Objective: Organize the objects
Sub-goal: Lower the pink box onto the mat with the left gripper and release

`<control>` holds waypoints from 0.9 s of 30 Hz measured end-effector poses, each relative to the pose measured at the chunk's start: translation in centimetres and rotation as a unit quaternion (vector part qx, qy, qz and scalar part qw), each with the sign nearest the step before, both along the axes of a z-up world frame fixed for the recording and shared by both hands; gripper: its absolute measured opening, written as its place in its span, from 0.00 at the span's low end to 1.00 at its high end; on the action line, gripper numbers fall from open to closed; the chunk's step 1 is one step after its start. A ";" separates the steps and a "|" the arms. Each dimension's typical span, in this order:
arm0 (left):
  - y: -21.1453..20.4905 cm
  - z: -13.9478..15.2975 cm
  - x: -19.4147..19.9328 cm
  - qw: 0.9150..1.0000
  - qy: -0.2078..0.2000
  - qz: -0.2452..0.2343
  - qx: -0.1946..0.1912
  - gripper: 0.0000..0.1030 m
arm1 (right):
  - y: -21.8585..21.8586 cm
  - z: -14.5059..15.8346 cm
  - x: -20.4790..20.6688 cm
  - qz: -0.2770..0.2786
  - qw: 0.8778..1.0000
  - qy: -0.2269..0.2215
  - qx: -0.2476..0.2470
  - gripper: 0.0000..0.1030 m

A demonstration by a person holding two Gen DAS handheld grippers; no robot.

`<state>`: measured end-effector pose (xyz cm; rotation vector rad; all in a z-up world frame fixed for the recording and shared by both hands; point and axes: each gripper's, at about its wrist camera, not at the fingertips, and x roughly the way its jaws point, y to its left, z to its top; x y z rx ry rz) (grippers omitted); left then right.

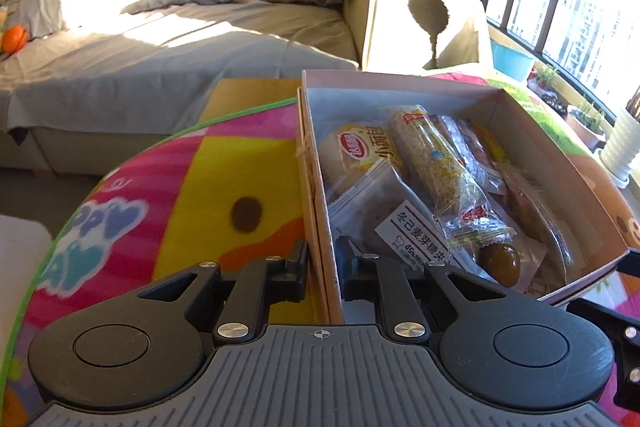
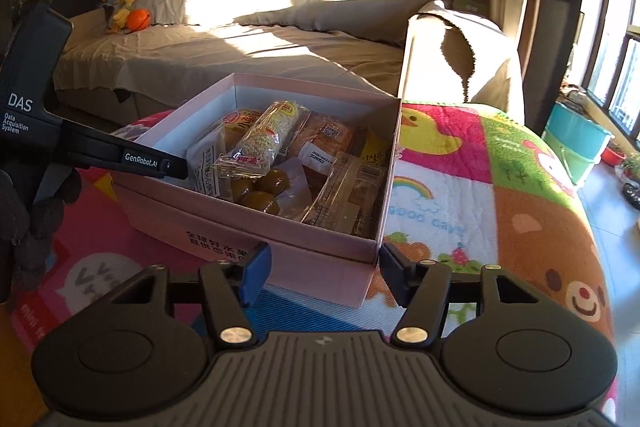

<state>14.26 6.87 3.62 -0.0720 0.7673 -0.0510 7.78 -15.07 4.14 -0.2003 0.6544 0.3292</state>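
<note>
A pink cardboard box [image 2: 256, 227] full of wrapped snacks stands on a colourful play mat [image 2: 460, 163]. In it lie a long sesame bar [image 1: 432, 159], a round bun pack [image 1: 356, 151], a grey packet [image 1: 384, 211] and brown round sweets [image 2: 260, 195]. My left gripper [image 1: 324, 263] is shut on the box's left wall [image 1: 316, 211], one finger outside, one inside. It also shows in the right wrist view [image 2: 152, 161] at the box's left rim. My right gripper [image 2: 324, 267] is open, its fingers on either side of the box's near right corner without touching it.
A grey sofa [image 2: 240, 47] with cushions and toys stands behind the mat. An orange ball [image 2: 138, 19] lies on it. A turquoise bucket [image 2: 576, 143] and plant pots [image 1: 588, 127] stand by the window at the right. The mat [image 1: 180, 187] stretches left of the box.
</note>
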 end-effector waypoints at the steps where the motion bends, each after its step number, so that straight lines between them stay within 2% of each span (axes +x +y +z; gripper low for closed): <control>1: -0.7 -0.2 1.5 1.000 -0.008 -0.002 -0.007 0.15 | -0.6 -0.1 0.9 -0.012 1.000 -0.004 -0.001 0.58; 2: -1.3 -0.3 2.9 1.000 -0.015 -0.007 -0.009 0.13 | -1.4 -0.3 2.2 -0.026 1.000 -0.007 0.000 0.58; 3: -2.2 -0.5 4.4 1.000 -0.026 -0.017 0.005 0.14 | -2.1 -0.4 3.5 -0.040 0.999 -0.010 0.003 0.58; 4: -2.9 -0.6 5.6 0.999 -0.034 -0.026 0.027 0.22 | -2.7 -0.6 4.6 -0.054 0.998 -0.011 0.004 0.58; 5: -3.2 -0.6 6.5 0.998 -0.034 -0.030 0.045 0.37 | -3.2 -0.7 5.5 -0.066 0.998 -0.013 0.007 0.58; 7: -3.5 -0.4 7.8 0.996 -0.028 -0.025 0.076 0.51 | -3.7 -1.0 6.8 -0.081 0.996 -0.022 0.008 0.58; 11: -2.9 -0.7 8.0 0.995 -0.044 -0.036 0.080 0.58 | -4.5 -1.9 7.1 -0.098 0.995 -0.022 0.013 0.59; 12: -2.8 -0.6 7.9 0.995 -0.045 -0.035 0.085 0.58 | -4.8 -1.9 6.8 -0.100 0.995 -0.018 0.024 0.60; 13: -2.7 -0.3 7.6 0.994 -0.051 -0.030 0.090 0.57 | -5.2 -1.8 6.3 -0.105 0.994 -0.016 0.033 0.66; 14: -2.4 0.2 6.9 0.994 -0.068 -0.020 0.088 0.57 | -5.5 -1.8 5.6 -0.111 0.993 -0.018 0.040 0.74; 16: -1.7 1.9 4.9 0.993 -0.105 -0.004 0.056 0.56 | -6.3 -1.6 3.9 -0.122 0.991 -0.015 0.057 0.85; 19: -1.1 4.4 -0.4 0.985 -0.167 0.024 0.028 0.55 | -7.3 -1.5 0.6 -0.119 0.989 0.000 0.091 1.00; 21: -1.3 5.2 -4.4 0.983 -0.183 0.033 0.011 0.54 | -7.2 -1.7 -1.4 -0.114 0.989 0.015 0.096 1.00; 23: -2.0 4.5 -8.0 0.986 -0.165 0.020 -0.001 0.54 | -6.8 -2.4 -3.0 -0.114 0.989 0.027 0.092 1.00; 27: -4.3 0.6 -13.0 0.995 -0.095 -0.006 -0.005 0.54 | -5.5 -3.9 -5.4 -0.106 0.991 0.042 0.076 1.00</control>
